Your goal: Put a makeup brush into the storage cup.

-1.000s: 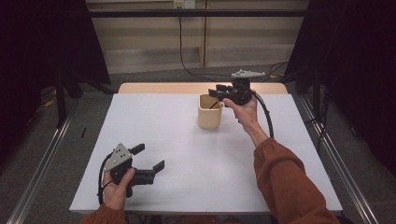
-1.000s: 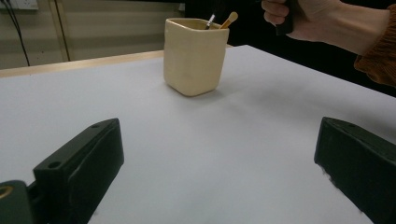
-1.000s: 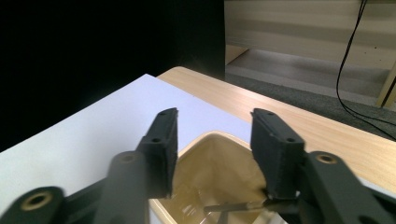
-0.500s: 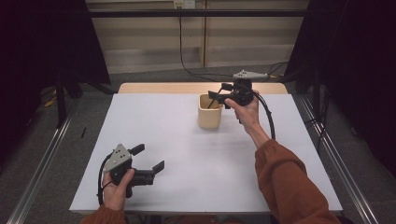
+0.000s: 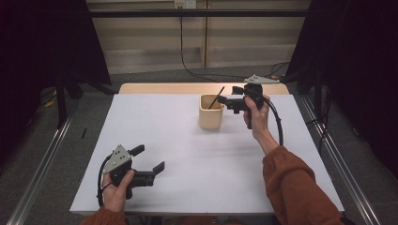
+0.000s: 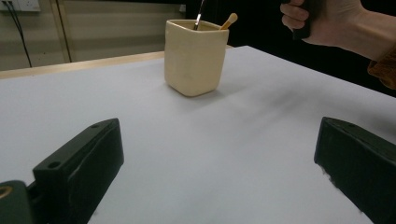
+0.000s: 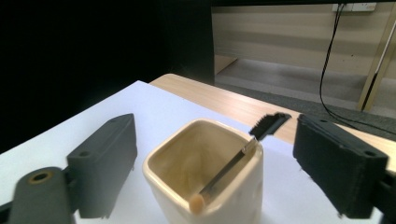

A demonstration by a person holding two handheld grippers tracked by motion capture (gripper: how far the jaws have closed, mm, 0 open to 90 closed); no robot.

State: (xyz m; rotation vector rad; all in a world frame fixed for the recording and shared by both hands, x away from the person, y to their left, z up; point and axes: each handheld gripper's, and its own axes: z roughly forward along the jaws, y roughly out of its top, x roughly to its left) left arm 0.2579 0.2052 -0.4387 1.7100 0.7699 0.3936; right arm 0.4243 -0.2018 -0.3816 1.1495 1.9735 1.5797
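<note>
With the small brush [image 7: 264, 125] already resting in the cream cup [image 5: 210, 112], our right hand-held gripper [image 5: 225, 101], jaws just opened and empty, only needs withdrawing.

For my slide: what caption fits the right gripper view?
Open tongs above a cream square ceramic cup holding a black-bristled brush.

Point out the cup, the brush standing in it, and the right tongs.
cup [image 5: 210, 117]: high view, on its front wall.
brush [image 7: 270, 124]: right gripper view, on its dark bristle head over the rim.
right tongs [image 5: 223, 99]: high view, midway between the open tips beside the cup.
</note>
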